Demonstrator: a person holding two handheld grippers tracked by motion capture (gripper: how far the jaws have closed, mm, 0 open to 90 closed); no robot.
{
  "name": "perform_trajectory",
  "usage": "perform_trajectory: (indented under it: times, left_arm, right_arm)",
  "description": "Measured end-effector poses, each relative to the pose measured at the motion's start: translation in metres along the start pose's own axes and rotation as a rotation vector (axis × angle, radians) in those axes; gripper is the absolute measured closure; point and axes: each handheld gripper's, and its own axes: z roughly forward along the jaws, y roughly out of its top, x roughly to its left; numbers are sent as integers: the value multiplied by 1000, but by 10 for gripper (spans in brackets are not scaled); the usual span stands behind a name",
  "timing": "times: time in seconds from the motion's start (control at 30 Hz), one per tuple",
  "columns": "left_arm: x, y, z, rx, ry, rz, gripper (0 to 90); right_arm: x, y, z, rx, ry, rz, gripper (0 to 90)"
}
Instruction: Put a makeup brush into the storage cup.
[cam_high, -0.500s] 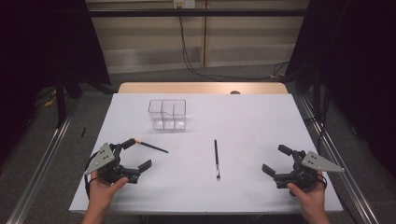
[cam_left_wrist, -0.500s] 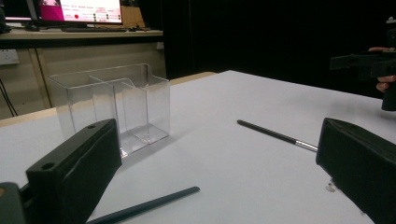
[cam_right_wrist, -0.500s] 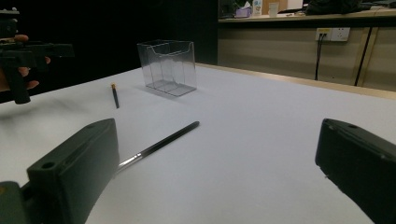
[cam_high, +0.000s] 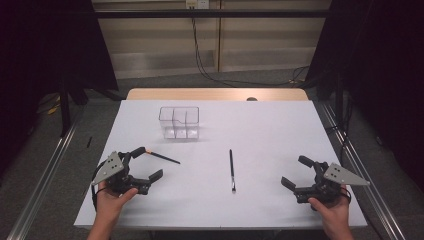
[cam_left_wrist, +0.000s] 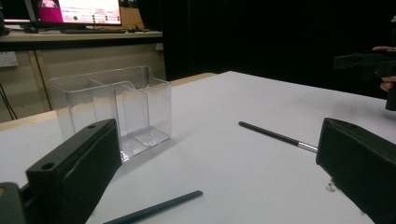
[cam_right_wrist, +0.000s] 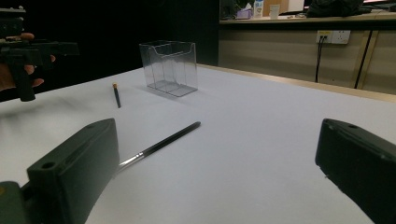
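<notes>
- My left gripper (cam_high: 148, 163) sits low at the table's (cam_high: 270, 125) near-left corner, jaws spread wide and grasping nothing.
- The orange-tipped pencil (cam_high: 161, 156) lies just beside its far jaw; from the high view I cannot tell whether they touch.
- In the left gripper view that pencil's (cam_left_wrist: 154, 209) dark shaft runs between my jaws, low down, clear of both pads.
- My right gripper (cam_high: 296, 172) hovers at the near-right corner, jaws released as well, nothing between them.
- The thin brush (cam_high: 232, 170) lies in mid-table between my two grippers, pointing away from me, well apart from both.
- In the right gripper view the brush (cam_right_wrist: 161, 144) slants off toward my left jaw, metal end nearest.
- The clear organizer box (cam_high: 179, 122) stands upright on the far-left part of the table, near the far edge, with bare white surface all around it.
- Wide open room across the right half; the right gripper sits near the table's right edge.
</notes>
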Motion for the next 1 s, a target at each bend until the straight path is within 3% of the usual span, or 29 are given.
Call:
perform_trajectory:
  times: [1.0]
  left_arm:
    - [22,11,30,6,31,-2,0]
  right_arm:
    - [0,-1,-4,3,0,-8,0]
